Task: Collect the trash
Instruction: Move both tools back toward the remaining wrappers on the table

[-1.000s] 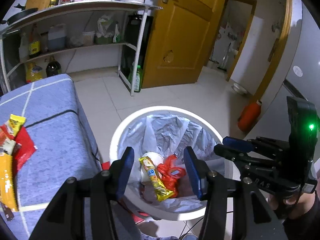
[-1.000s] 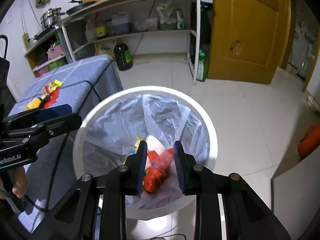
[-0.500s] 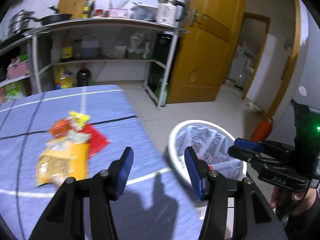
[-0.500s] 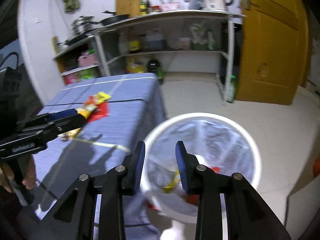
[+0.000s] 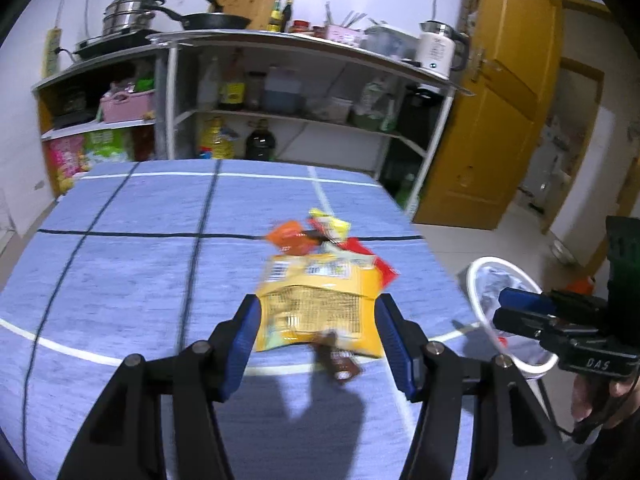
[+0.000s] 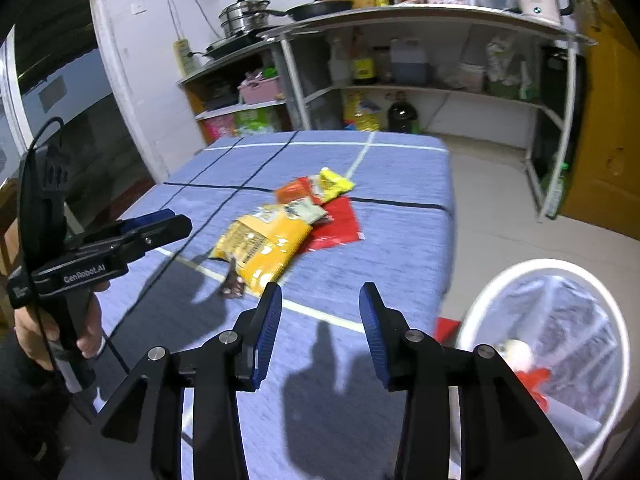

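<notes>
The left gripper (image 5: 318,344) is held wide open above the near part of a table covered with a blue cloth (image 5: 132,280), and nothing is gripped between its blue pads (image 5: 246,340). Seen between the pads in the left wrist view is a yellow snack bag (image 5: 320,308), which lies flat on the cloth; whether the pads touch it cannot be told, as the view is blurred. A small brown wrapper (image 5: 338,358) lies at the near edge of the yellow bag. Just beyond the bag a red wrapper (image 5: 376,266), an orange wrapper (image 5: 290,238) and a small yellow wrapper (image 5: 330,222) are heaped together, overlapping one another.

The right gripper (image 6: 320,334) is also held open, moderately wide, with nothing between its pads, above the near right part of the cloth. In its view the heap of wrappers is seen farther off and to the left, with the yellow snack bag (image 6: 266,242) nearest.

A white bin (image 6: 500,284) lined with a clear bag stands on the floor to the right of the table, near its corner. Red and white rubbish (image 6: 524,364) is seen lying inside it. Behind the table a shelf unit (image 5: 304,44) is seen against the far wall, loaded with pans, bottles and a kettle (image 5: 438,50).
</notes>
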